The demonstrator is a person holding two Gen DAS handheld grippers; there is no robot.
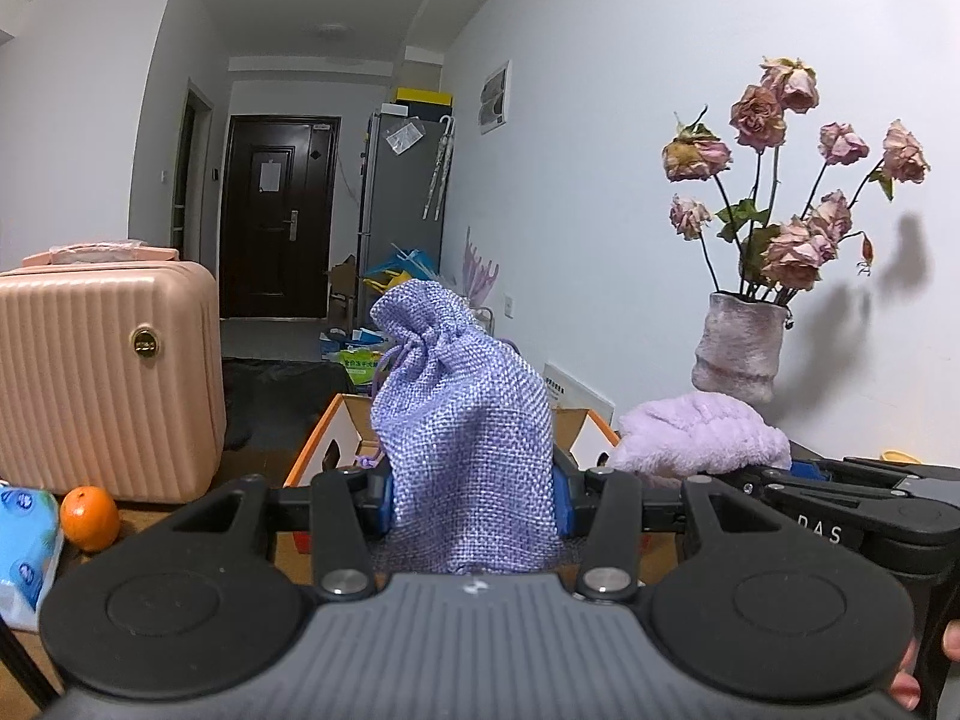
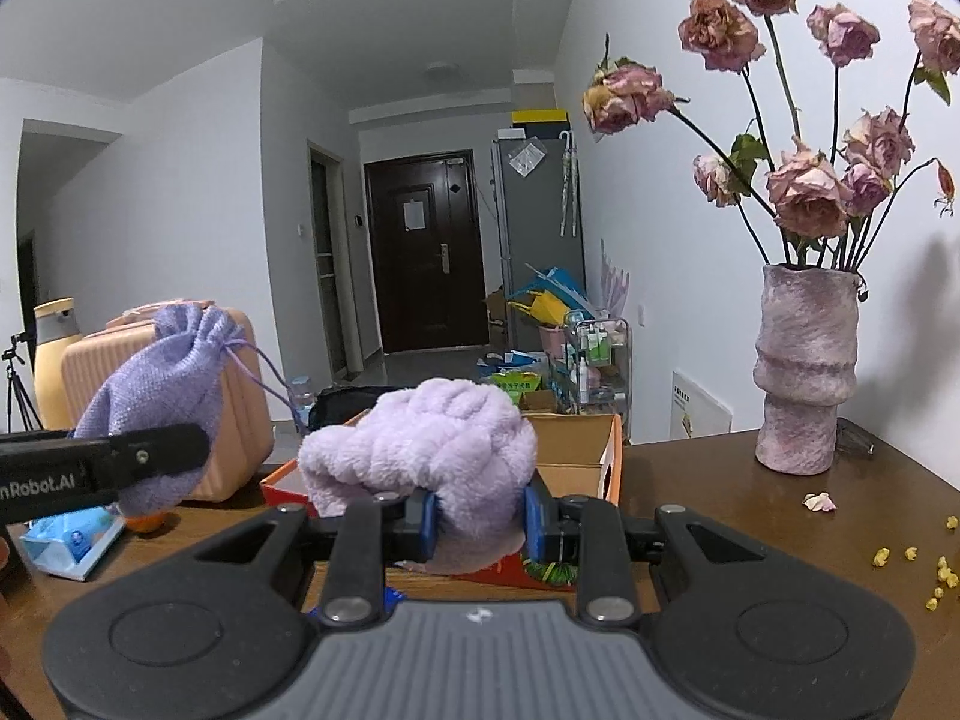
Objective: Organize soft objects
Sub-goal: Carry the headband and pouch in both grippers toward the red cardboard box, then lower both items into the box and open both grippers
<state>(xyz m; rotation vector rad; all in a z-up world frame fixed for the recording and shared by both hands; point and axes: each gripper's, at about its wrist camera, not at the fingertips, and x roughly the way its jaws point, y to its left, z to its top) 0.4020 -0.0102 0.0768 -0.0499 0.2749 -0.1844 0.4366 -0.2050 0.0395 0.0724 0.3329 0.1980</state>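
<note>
My left gripper (image 1: 473, 495) is shut on a lavender woven drawstring pouch (image 1: 462, 414), which stands upright between its blue pads. My right gripper (image 2: 480, 519) is shut on a fluffy lilac towel (image 2: 432, 438) bunched into a ball. In the left wrist view the towel (image 1: 702, 438) and the right gripper's black arm show at the right. In the right wrist view the pouch (image 2: 162, 384) and the left gripper's arm show at the left. An open orange-edged cardboard box (image 1: 336, 426) sits just beyond both grippers; it is the open box (image 2: 591, 450) behind the towel.
A brown table (image 2: 720, 498) holds a pinkish vase (image 2: 804, 372) of dried roses at the right by the wall. A pink suitcase (image 1: 102, 378), an orange (image 1: 90, 517) and a blue wipes pack (image 1: 24, 546) stand at the left. Yellow crumbs (image 2: 936, 576) lie at the right.
</note>
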